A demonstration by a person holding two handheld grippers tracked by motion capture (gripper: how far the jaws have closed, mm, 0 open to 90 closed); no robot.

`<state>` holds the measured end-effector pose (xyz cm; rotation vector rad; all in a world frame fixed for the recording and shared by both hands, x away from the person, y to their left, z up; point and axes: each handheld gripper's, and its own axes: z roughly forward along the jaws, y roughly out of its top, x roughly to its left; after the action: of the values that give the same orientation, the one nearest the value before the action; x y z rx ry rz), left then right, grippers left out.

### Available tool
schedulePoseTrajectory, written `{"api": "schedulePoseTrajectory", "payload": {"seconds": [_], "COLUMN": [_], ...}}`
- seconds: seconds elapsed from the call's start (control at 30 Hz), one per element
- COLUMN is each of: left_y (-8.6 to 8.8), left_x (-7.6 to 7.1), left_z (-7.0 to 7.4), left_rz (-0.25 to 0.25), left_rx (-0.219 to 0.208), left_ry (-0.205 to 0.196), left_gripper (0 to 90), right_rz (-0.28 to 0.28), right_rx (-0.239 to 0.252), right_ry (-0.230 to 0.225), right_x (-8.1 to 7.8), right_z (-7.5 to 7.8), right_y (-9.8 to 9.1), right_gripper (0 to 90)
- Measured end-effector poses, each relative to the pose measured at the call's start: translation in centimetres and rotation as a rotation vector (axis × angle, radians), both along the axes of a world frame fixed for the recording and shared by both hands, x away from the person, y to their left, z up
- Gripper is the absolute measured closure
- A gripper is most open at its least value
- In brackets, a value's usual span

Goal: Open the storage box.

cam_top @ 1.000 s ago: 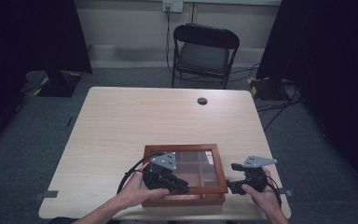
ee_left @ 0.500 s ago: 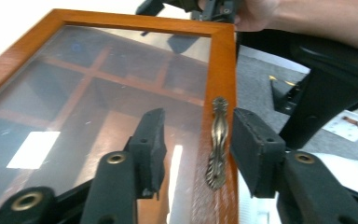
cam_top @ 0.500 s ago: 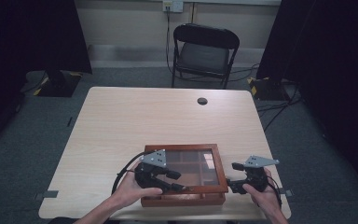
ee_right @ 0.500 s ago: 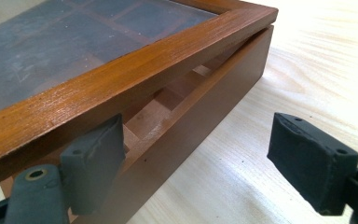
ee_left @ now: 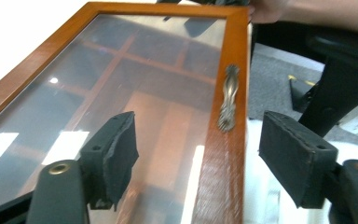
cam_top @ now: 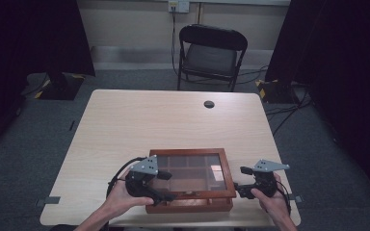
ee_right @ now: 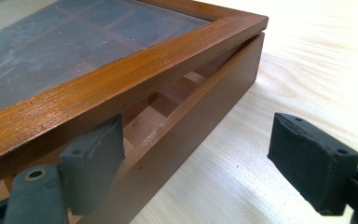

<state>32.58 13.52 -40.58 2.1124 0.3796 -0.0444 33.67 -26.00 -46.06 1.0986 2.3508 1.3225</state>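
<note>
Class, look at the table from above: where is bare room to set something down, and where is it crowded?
Free: the table's whole far half, between the wooden box and the far edge, apart from a small dark round thing. Crowded: the near edge, with both grippers flanking the box.

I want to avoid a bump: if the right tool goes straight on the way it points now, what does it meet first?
Most likely the wooden box. The right tool is open and points at the box's side wall, just under the raised glass lid. Its left pad looks closest, though depth is hard to judge.

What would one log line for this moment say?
box lid: raised ajar | left hand-held gripper: jaws just opening, astride lid edge | right hand-held gripper: open beside box
</note>
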Motion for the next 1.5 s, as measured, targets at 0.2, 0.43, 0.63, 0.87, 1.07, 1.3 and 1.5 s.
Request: {"api": "schedulePoseTrajectory", "payload": {"seconds": [0.2, 0.43, 0.63, 0.87, 1.07, 1.3, 1.5], "left_y": [0.9, 1.8, 2.3, 2.3, 2.9, 3.3, 3.6], "left_x": [-0.2, -0.5, -0.4, -0.5, -0.1, -0.1, 0.1], "left_z": [-0.1, -0.1, 0.3, 0.2, 0.2, 0.2, 0.2], "left_rz": [0.008, 0.000, 0.006, 0.015, 0.052, 0.068, 0.091], "left_rx": [-0.013, -0.033, -0.052, -0.044, -0.056, -0.091, -0.130], "left_ry": [-0.002, 0.009, -0.001, -0.026, -0.054, -0.105, -0.111], "left_gripper": [23.8, 22.4, 20.9, 20.9, 23.1, 23.0, 23.0], "right_rz": [-0.003, -0.012, -0.028, -0.039, -0.047, -0.056, -0.058], "right_rx": [0.006, 0.026, 0.059, 0.078, 0.085, 0.097, 0.095], "right_ry": [-0.002, -0.010, -0.024, -0.032, -0.035, -0.050, -0.065], "right_x": [0.0, 0.0, 0.3, 0.6, 0.9, 1.1, 1.3], "right_z": [0.0, 0.2, 0.8, 1.2, 1.4, 2.0, 2.4], "right_y": [0.0, -0.1, -0.1, 0.0, 0.2, 0.5, 0.8], "right_gripper": [17.2, 17.2, 17.1, 17.1, 17.1, 17.1, 18.6]}}
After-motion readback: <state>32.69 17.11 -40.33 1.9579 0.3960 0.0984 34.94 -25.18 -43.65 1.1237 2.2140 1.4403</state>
